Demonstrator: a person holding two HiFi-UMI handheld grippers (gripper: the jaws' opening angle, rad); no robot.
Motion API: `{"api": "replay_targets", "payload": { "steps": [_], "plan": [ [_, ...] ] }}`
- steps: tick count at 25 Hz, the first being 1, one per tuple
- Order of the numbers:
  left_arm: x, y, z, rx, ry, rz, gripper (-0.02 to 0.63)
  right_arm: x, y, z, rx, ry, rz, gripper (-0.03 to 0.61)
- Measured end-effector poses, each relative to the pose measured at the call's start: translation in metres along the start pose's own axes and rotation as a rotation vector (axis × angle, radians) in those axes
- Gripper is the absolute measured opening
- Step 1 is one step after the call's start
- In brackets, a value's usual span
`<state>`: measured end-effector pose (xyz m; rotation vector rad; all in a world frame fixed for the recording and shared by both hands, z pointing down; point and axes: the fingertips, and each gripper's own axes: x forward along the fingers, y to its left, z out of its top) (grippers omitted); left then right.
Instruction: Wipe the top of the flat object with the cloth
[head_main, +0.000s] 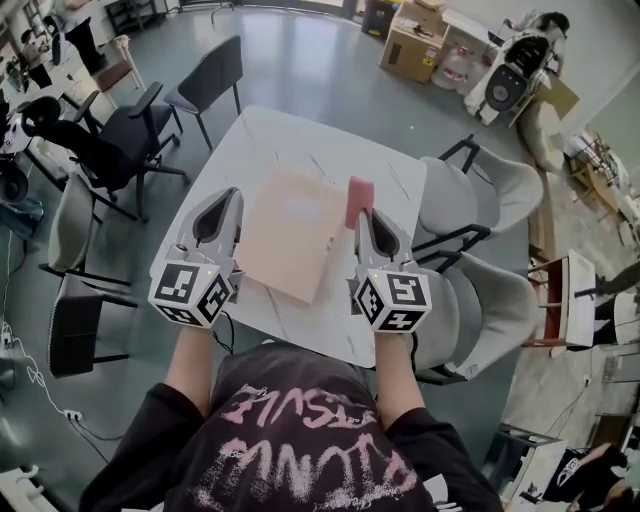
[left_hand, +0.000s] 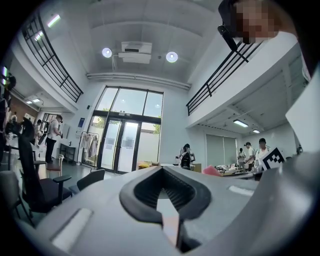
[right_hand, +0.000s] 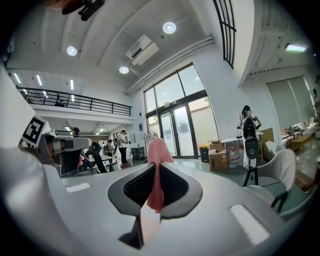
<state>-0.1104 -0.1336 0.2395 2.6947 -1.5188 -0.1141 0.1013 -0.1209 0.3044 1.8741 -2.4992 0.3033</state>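
Note:
A tan flat board (head_main: 290, 232) lies in the middle of the white table (head_main: 270, 135). My right gripper (head_main: 361, 212) is at the board's right edge, shut on a pink cloth (head_main: 358, 197) that sticks out past its tips. In the right gripper view the cloth (right_hand: 157, 167) stands pinched between the jaws. My left gripper (head_main: 225, 197) is at the board's left edge, off the board, its jaws shut with nothing between them (left_hand: 161, 171). The left gripper view also shows the pink cloth (left_hand: 212, 170) off to the right.
Black chairs (head_main: 130, 130) (head_main: 210, 75) stand left of and behind the table. White chairs (head_main: 470, 195) crowd its right side. Cardboard boxes (head_main: 412, 45) sit on the floor far back. People stand in the room beyond.

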Motion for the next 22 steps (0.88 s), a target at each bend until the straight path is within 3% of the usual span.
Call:
{"api": "replay_targets", "payload": {
  "steps": [22],
  "plan": [
    [-0.0059,-0.0012,0.0012,-0.006,-0.011,0.008,0.000,-0.0032,0.0014,-0.0041,0.005,-0.001,0.020,0.044]
  ]
}}
